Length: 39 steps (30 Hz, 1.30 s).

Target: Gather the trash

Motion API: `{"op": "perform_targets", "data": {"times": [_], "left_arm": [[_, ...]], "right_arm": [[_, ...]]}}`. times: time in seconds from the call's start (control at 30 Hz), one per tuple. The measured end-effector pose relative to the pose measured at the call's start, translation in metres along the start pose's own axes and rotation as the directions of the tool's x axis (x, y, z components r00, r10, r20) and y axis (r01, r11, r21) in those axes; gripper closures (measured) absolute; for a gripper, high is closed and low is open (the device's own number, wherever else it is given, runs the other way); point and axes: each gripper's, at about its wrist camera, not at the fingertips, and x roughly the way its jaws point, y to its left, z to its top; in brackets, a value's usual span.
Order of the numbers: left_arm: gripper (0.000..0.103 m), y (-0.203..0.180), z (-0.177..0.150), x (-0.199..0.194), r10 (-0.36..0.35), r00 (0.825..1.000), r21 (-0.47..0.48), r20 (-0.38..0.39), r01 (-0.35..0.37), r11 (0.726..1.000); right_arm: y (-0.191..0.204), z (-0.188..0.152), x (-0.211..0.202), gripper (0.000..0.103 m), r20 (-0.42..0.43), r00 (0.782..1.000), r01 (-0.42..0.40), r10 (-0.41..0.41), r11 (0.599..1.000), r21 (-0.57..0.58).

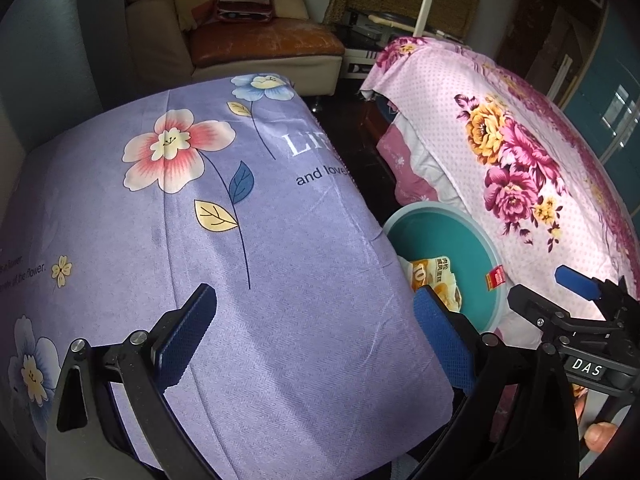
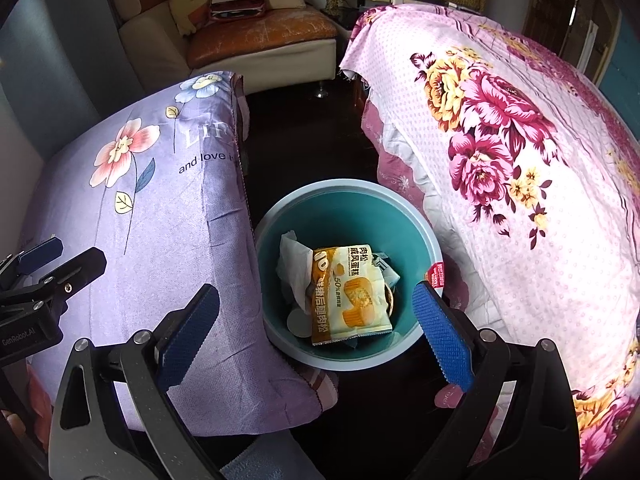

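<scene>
**Above the bin, both jaws empty**

Between the purple bedcover and the pink bedcover, the teal bin stands on the dark floor. A yellow snack wrapper and crumpled tissue are already lying inside it. The right gripper is held over the bin, jaws wide apart and holding nothing. The left gripper is also wide open and empty, above the purple cover. No loose trash is seen outside, so a further search should probably be made before any reach.
</scene>
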Motion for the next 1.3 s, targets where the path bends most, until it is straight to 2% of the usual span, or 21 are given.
{"op": "perform_targets", "data": {"times": [0.47, 1.3], "left_arm": [[0.004, -0.003, -0.006, 0.009, 0.048, 0.999, 0.021, -0.011, -0.048, 0.999], [0.004, 0.004, -0.012, 0.021, 0.062, 0.998, 0.011, -0.030, -0.062, 0.998]], "right_arm": [[-0.001, -0.005, 0.015, 0.010, -0.031, 1.000, -0.007, 0.007, 1.000, 0.007], [0.004, -0.010, 0.032, 0.010, -0.067, 0.998, 0.003, -0.003, 1.000, 0.003]]}}
